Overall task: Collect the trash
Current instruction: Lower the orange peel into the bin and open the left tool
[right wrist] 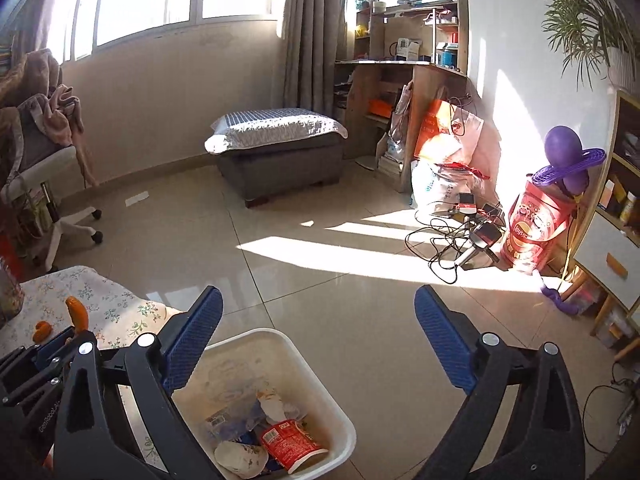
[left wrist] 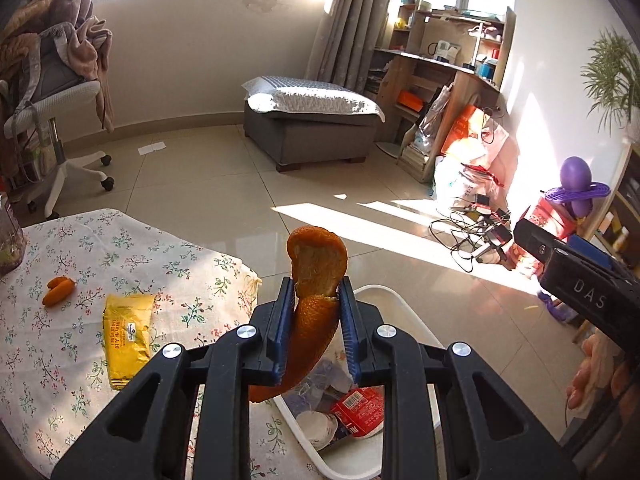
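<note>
Now left gripper (left wrist: 313,286) clamping orange peel (left wrist: 316,264), above white bin (right wrist: 280,384)

The left tongs (left wrist: 316,292) are pointing forward and somewhat downward, their blue pads (left wrist: 280,328) drawn close together and pinching a curl of orange peel (left wrist: 316,268), which is sticking up past the tips and hanging down below the pads. The right tongs (right wrist: 318,300) are also tilting downward, their blue pads (right wrist: 192,344) standing spread wide apart with nothing between them. In the left wrist view, the black body of the right tongs is reaching in from the right, and the fingers of the person's hand (left wrist: 592,380) are wrapping around it lower down. In the right wrist view, the left tongs are sitting just beside the right tongs, to their left.
</note>
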Available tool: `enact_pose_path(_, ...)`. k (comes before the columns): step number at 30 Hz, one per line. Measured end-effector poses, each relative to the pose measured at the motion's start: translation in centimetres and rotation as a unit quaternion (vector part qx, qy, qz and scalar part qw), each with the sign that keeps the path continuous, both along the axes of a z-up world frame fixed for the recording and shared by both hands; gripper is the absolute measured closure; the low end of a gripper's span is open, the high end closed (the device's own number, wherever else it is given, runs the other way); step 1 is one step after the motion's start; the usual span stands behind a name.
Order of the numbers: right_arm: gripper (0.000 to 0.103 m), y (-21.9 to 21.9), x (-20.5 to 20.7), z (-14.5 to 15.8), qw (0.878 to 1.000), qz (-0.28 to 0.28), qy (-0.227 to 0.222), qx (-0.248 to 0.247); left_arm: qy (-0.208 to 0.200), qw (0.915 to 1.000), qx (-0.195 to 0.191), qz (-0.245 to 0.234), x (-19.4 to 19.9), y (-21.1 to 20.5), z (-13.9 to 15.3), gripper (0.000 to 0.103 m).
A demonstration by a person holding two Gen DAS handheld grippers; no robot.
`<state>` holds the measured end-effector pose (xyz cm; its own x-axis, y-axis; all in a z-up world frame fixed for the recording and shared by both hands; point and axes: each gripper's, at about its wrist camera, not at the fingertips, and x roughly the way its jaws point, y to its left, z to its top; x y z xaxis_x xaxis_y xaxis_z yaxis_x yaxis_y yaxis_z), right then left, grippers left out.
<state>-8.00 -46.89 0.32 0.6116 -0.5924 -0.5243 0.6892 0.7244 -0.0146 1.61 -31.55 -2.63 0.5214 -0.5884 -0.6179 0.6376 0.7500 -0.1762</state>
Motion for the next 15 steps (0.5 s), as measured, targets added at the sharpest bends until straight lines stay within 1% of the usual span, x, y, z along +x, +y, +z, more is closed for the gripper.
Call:
enact_pose_path(6, 0.007, -2.1, -1.3, -0.4, 0.999, -0.028, -0.005, 0.015, 0.039, 0.9979, -0.005, -0.052, -0.6, -3.1, -1.3, 0.079)
enact_pose_path(8, 0.007, -2.4, -1.4, -0.4, 0.999, -0.031, -0.005, 0.02, 0.061, 0.9958, -0.007, -0.068, -0.8, -3.7, -1.9, 0.07)
enact_pose_path(9, 0.007, -2.5, -1.4, -0.4, 0.999, -0.032, -0.006, 0.021, 0.073, 0.9945, -0.01, -0.074, -0.7, -4.0, -2.2, 0.058)
enact_pose_path(10, 0.007, -2.4, -1.3, -0.4, 0.999, -0.031, -0.008, 0.022, 0.081, 0.9939, -0.012, -0.075, -0.7, -4.0, -2.3, 0.048)
enact_pose_path(14, 0.007, -1.6, -1.0, -0.1, 1.0, -0.018, -0.01, 0.017, 0.075, 0.9952, -0.011, -0.062, -0.7, -3.5, -2.1, 0.04)
enact_pose_path(15, 0.007, -1.3, -0.8, -0.1, 1.0, -0.014, -0.009, 0.015, 0.073, 0.9959, -0.011, -0.053, -0.6, -3.2, -1.8, 0.036)
